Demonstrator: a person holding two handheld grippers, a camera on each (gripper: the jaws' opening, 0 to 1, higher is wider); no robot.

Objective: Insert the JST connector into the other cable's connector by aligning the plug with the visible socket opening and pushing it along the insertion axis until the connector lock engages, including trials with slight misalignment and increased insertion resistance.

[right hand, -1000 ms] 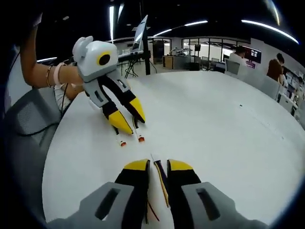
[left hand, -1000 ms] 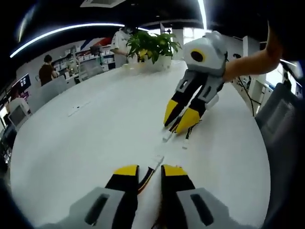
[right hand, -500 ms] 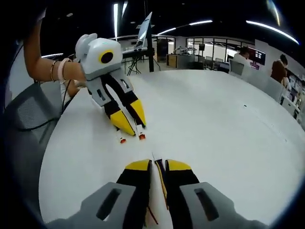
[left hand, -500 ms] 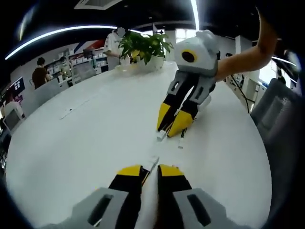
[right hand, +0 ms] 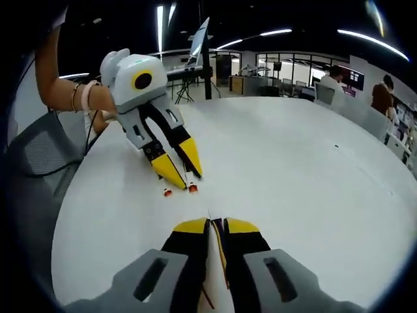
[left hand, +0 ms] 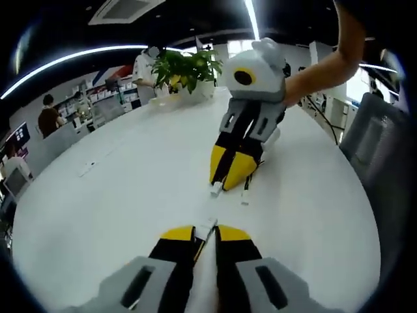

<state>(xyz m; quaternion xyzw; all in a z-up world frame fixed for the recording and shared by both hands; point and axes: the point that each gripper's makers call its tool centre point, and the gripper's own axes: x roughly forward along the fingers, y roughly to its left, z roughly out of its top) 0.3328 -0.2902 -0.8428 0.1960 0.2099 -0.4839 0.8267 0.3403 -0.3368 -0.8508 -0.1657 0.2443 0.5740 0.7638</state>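
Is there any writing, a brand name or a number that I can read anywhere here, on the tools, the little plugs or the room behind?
None can be read.
The left gripper and right gripper: no lettering shows on them.
The white connector held by the left gripper: too small to show any marking.
The wall screen far back in the right gripper view: too blurred to read.

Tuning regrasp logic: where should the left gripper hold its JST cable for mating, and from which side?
Probably on the wires just behind the white connector, as the left gripper does now: jaws closed from the two sides, the connector sticking out ahead of the tips. That leaves its mating end free and pointing along the jaw axis toward the right gripper and its white connector.
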